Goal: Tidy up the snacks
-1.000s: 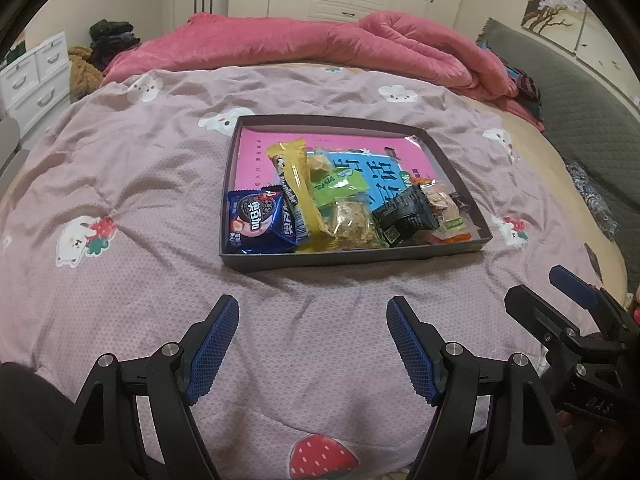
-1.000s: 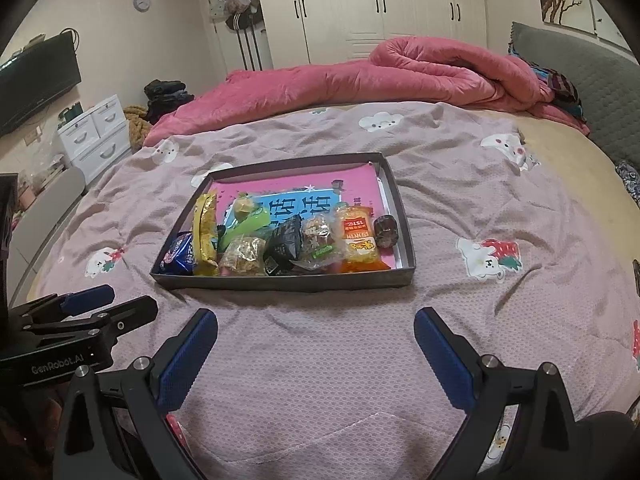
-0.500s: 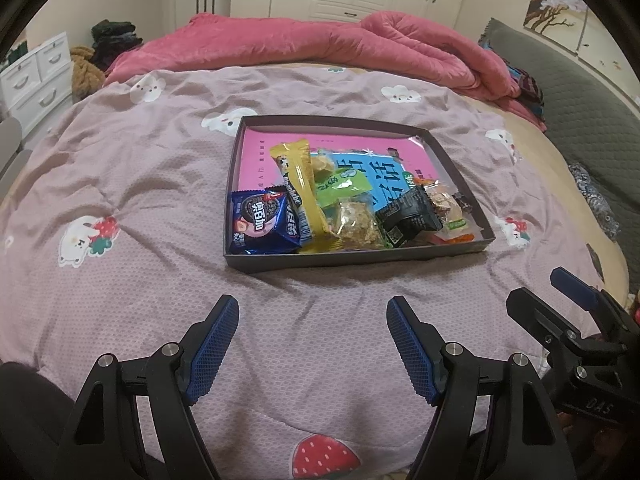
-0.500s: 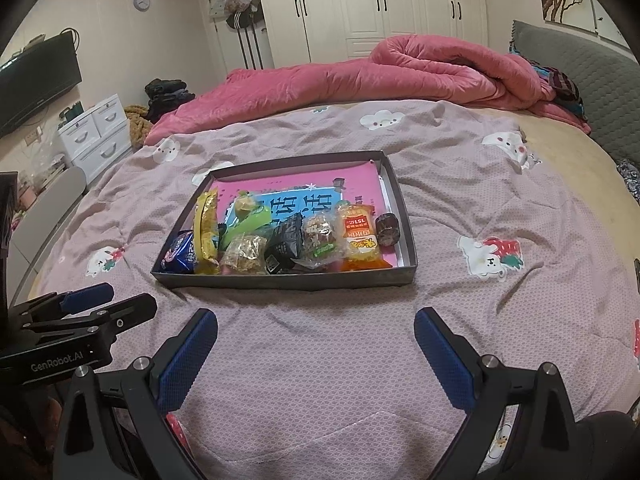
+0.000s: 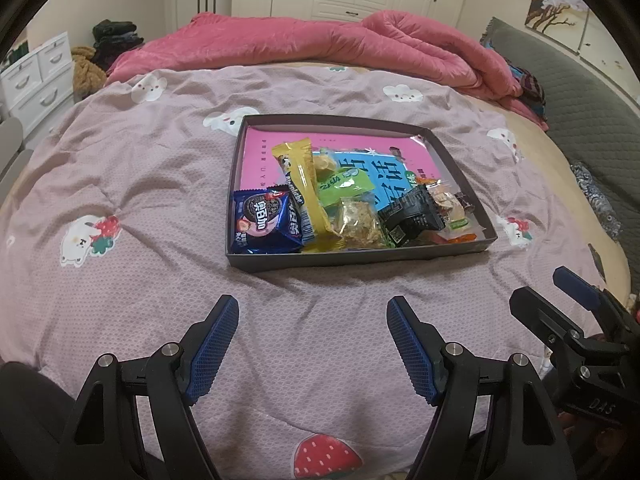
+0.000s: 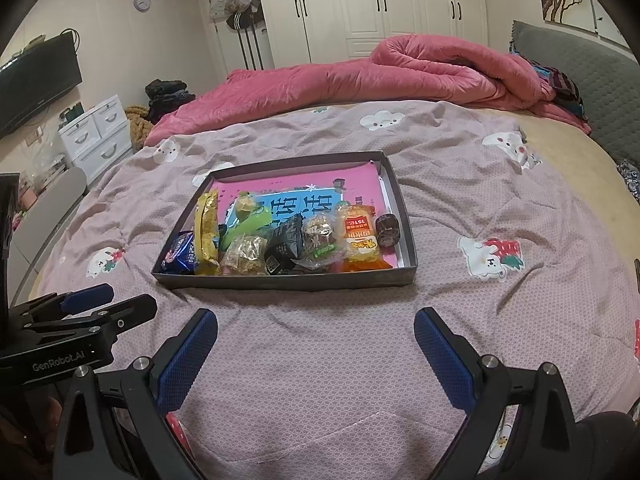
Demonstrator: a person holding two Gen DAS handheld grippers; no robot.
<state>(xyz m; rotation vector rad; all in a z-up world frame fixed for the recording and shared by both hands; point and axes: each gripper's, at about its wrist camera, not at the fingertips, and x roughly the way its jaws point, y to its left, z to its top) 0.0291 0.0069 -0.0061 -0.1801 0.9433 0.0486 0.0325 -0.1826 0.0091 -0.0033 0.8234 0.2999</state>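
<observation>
Ahead of both hand-held grippers, well apart from their tips: shallow tray (image 5: 420, 258) on the bed (image 5: 120, 200), its near half heaped with snacks — blue biscuit pack (image 5: 264, 222), yellow bar (image 5: 304, 184), black packet (image 5: 412, 216), orange pack (image 6: 360, 236).

Left hand-held gripper (image 5: 312, 344): jaws wide, empty. Right hand-held gripper (image 6: 316, 350): jaws wide, empty.

Risks: overlapping wrappers, so one grasp may drag a neighbour; soft bedding may let the tray tip if pressed.

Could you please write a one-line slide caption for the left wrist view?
Open left gripper hovers over the bedspread, short of a grey tray of assorted snack packets.
</observation>
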